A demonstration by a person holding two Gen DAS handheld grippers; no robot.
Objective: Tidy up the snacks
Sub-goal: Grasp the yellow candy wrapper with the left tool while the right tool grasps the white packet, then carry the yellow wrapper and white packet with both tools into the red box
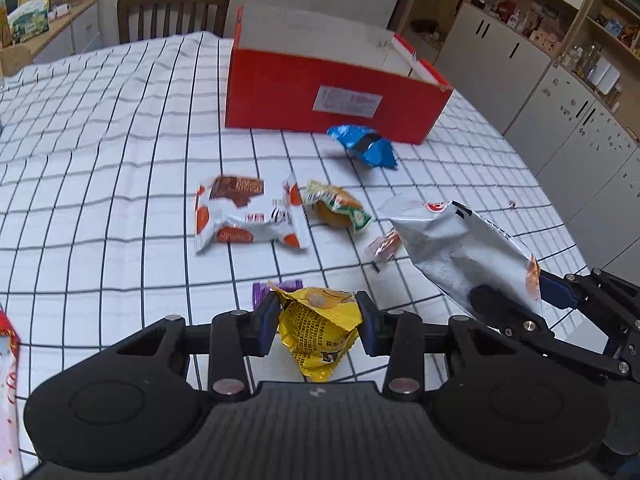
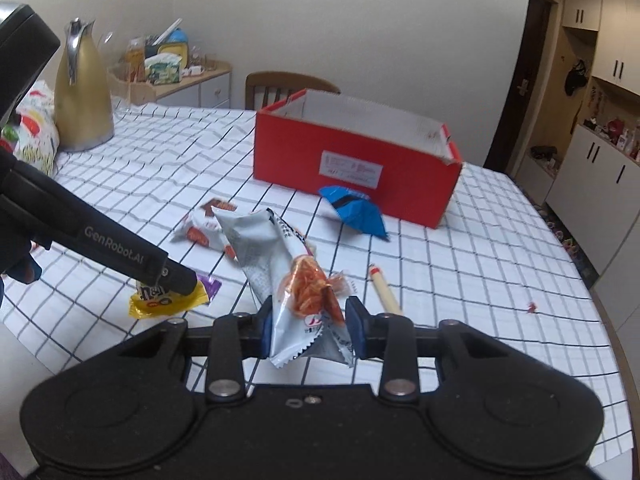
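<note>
My left gripper (image 1: pixel 318 326) is shut on a yellow snack packet (image 1: pixel 318 332) near the table's front; the packet also shows in the right wrist view (image 2: pixel 160 304). My right gripper (image 2: pixel 310 328) is shut on a silver snack bag (image 2: pixel 288 272) and holds it up off the table; the bag also shows at the right of the left wrist view (image 1: pixel 460 248). An open red box (image 1: pixel 332 96) stands at the back (image 2: pixel 352 168). On the cloth lie a blue packet (image 1: pixel 364 146), a white-and-orange packet (image 1: pixel 248 216) and a green-wrapped bun (image 1: pixel 338 208).
The table has a white checked cloth (image 1: pixel 100 160). A gold jug (image 2: pixel 82 88) and a patterned bag (image 2: pixel 36 132) stand at the left. A small stick (image 2: pixel 386 292) lies right of my right gripper. A wooden chair (image 1: pixel 172 12) is behind the table; cabinets (image 1: pixel 540 80) are on the right.
</note>
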